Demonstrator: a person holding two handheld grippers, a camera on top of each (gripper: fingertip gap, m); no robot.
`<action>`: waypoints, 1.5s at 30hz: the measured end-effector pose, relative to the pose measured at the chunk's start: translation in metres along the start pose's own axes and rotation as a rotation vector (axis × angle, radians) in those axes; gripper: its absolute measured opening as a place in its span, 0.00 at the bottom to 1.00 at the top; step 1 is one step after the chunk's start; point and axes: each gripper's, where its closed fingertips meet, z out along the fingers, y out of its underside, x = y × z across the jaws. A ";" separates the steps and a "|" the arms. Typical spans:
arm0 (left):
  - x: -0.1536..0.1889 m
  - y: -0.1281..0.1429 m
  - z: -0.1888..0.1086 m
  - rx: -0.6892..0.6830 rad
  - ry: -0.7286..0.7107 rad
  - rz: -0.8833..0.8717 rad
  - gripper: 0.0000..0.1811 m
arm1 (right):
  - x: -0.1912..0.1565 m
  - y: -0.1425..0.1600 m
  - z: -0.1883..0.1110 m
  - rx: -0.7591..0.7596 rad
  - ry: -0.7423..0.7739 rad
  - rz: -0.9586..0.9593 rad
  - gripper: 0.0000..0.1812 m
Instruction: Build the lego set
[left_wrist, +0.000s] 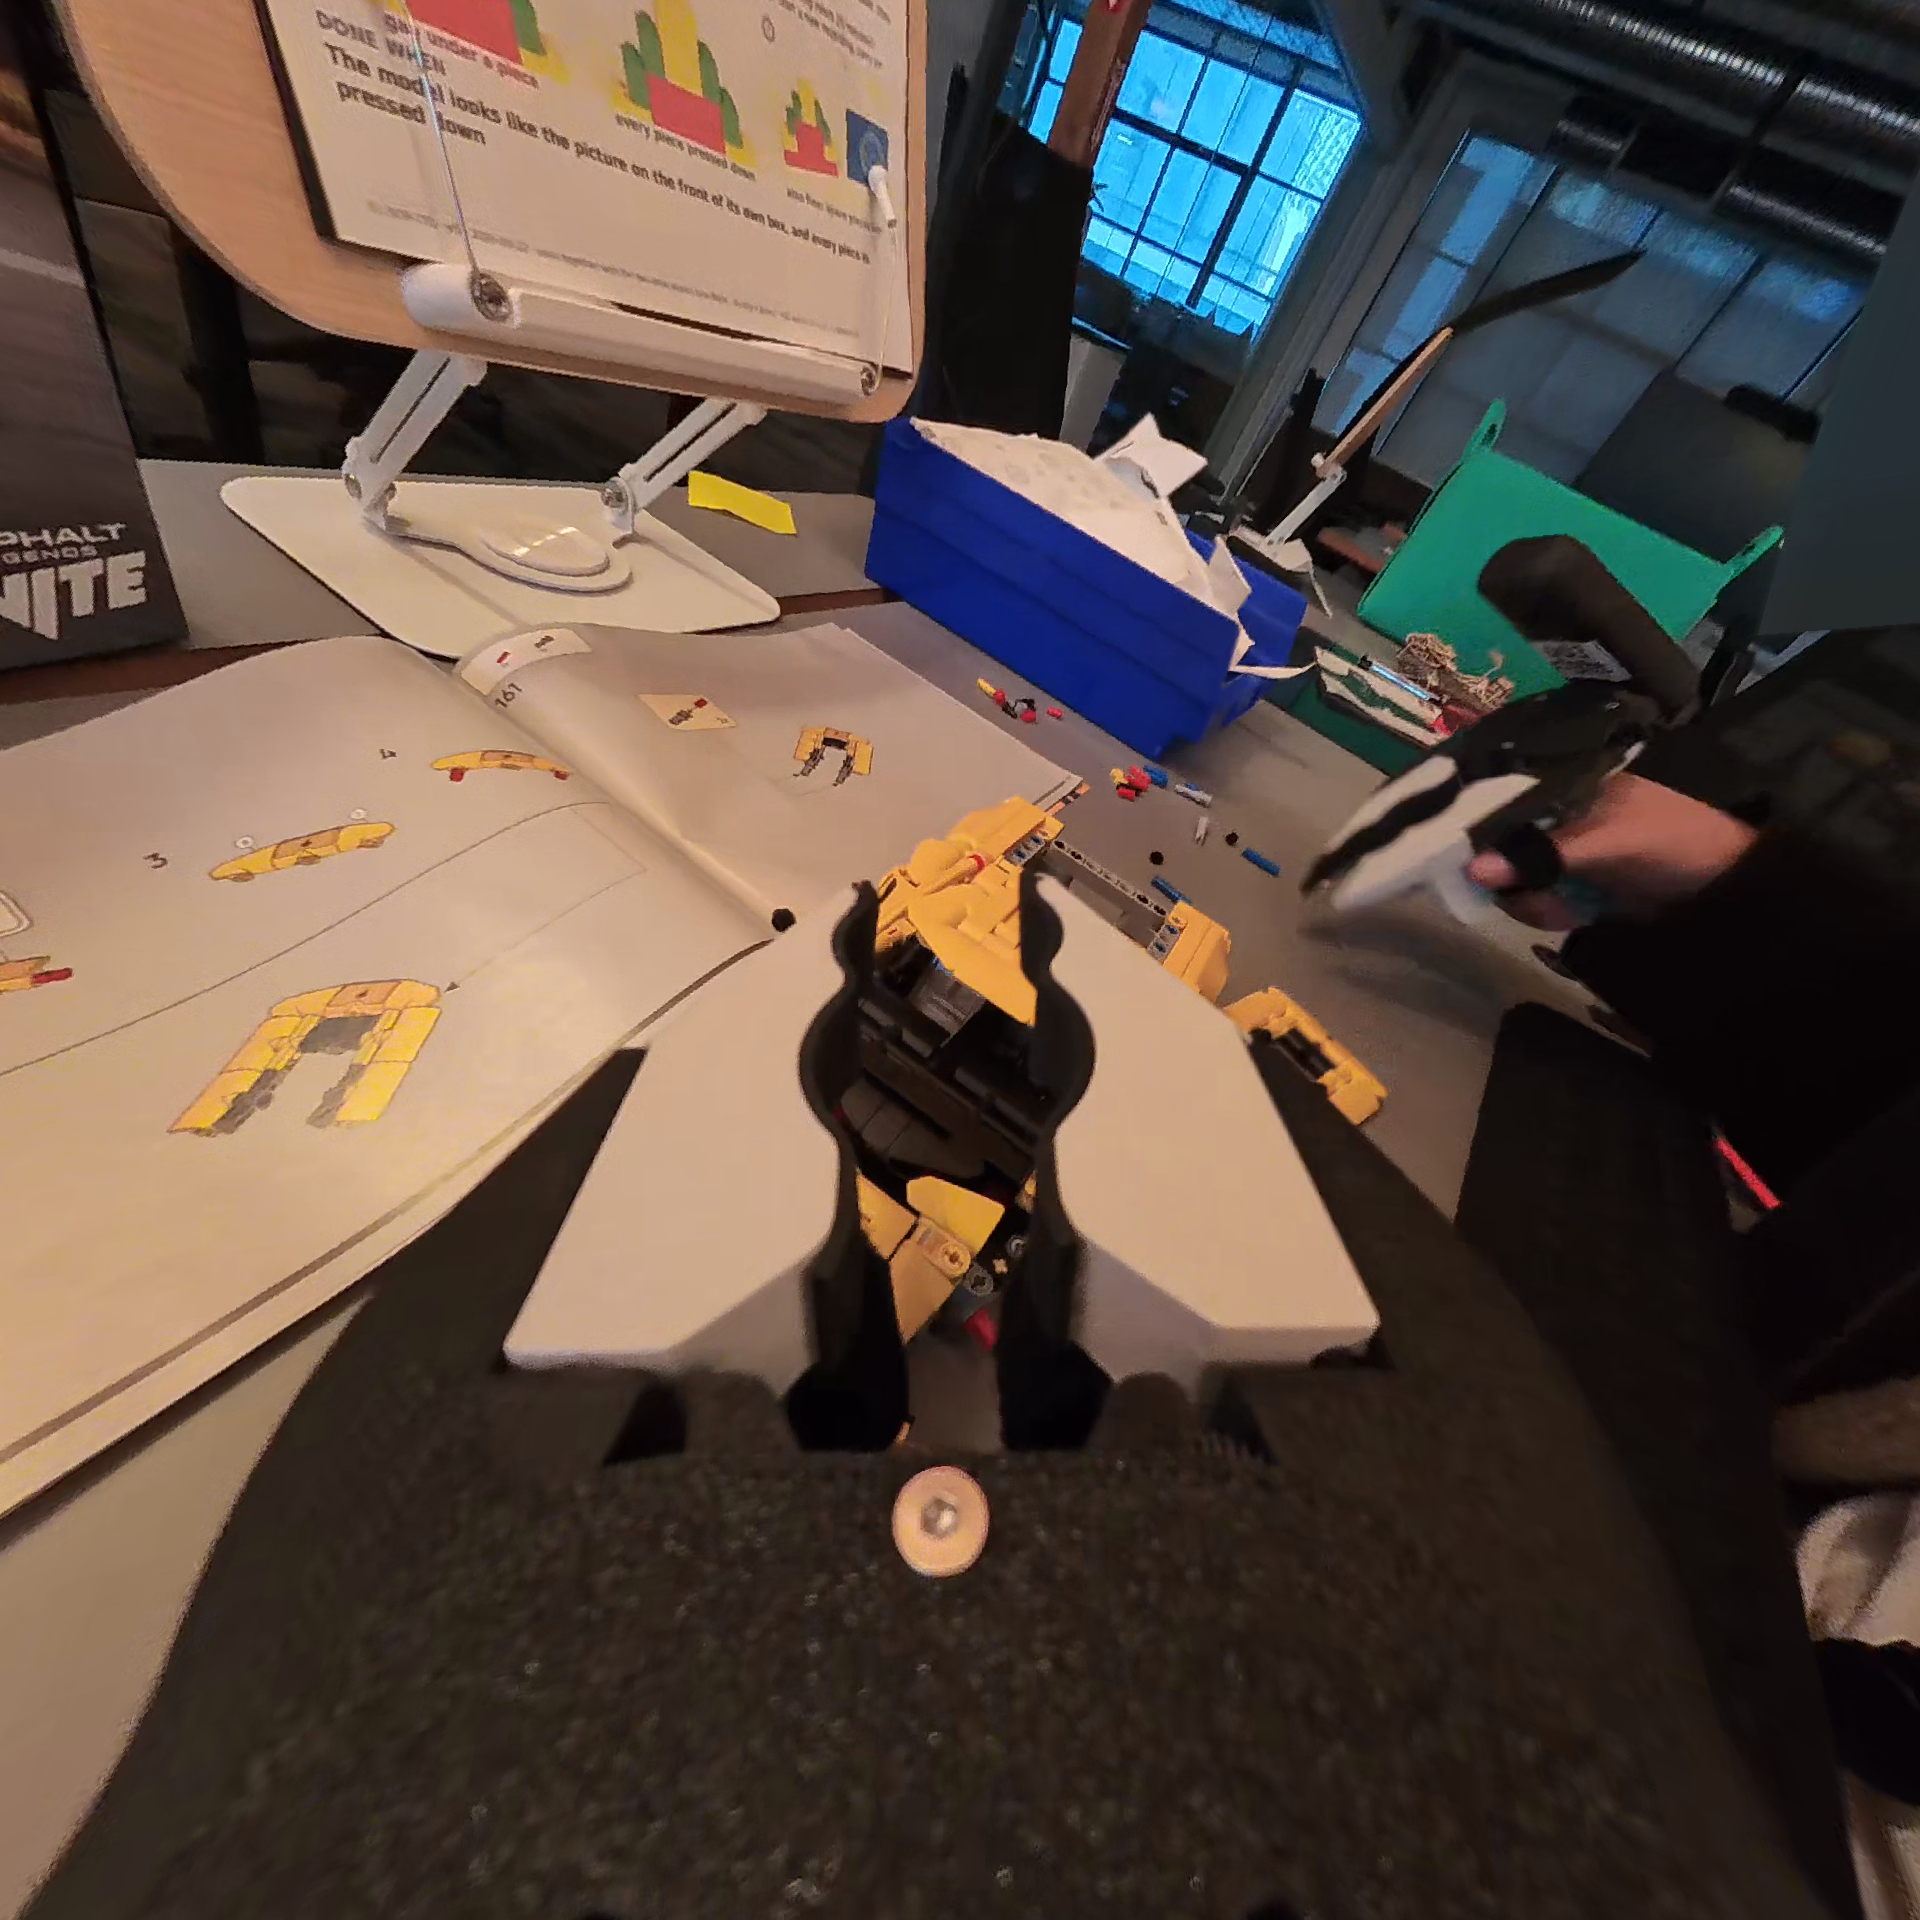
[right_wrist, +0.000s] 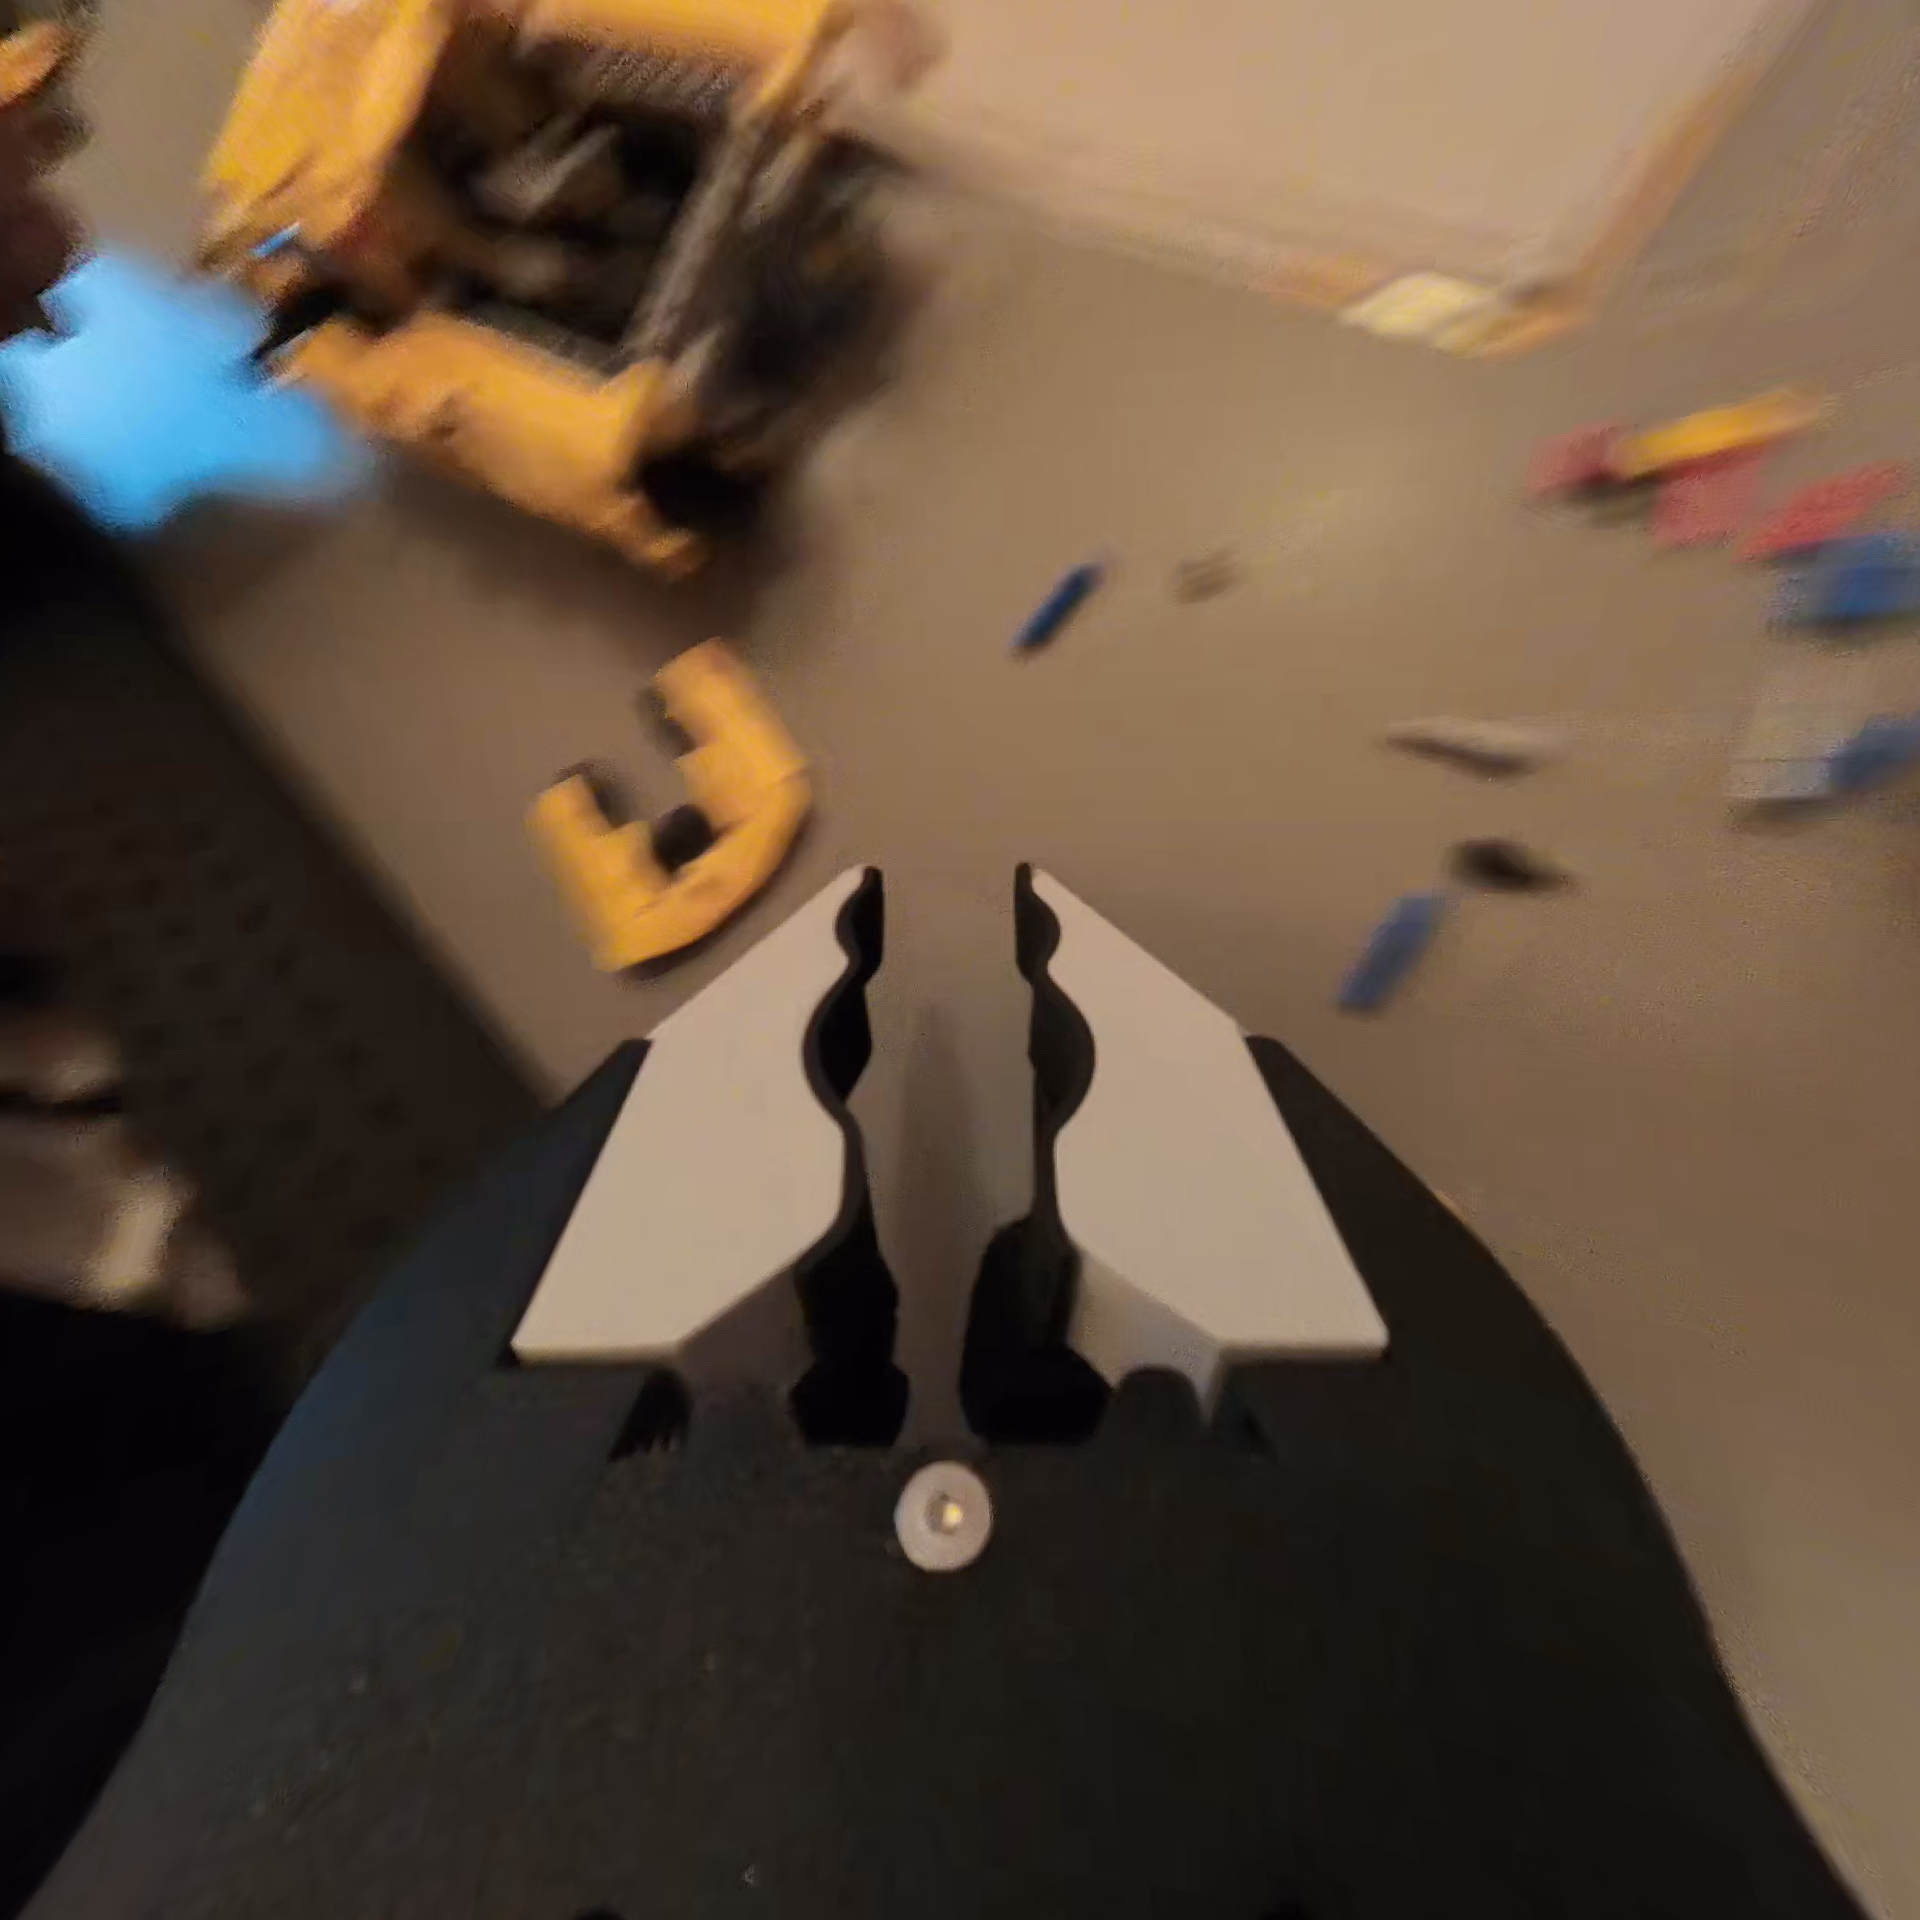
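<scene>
Grey table (right_wrist: 1195, 1039), left gripper (left_wrist: 945, 914) fingers clamping yellow model (left_wrist: 966, 935), right gripper (right_wrist: 948, 883) fingers narrowly parted, empty, blurred.

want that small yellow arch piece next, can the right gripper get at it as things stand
Probably yes. The right gripper is open and empty, the yellow arch piece lies alone on bare table just ahead to its left, nothing between them.

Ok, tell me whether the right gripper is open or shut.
Open. The right gripper shows a clear gap between its fingertips, with bare grey table visible through it and nothing held.
</scene>
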 end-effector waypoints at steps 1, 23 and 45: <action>-0.001 0.000 0.000 0.001 0.002 -0.011 0.14 | 0.026 -0.011 -0.007 0.090 0.129 -0.013 0.15; 0.005 -0.004 0.001 0.015 0.047 -0.046 0.15 | -0.017 -0.027 0.019 0.222 0.036 -0.330 0.13; 0.020 -0.010 -0.004 0.048 0.100 -0.079 0.15 | -0.146 -0.003 0.093 0.046 -0.127 -0.675 0.18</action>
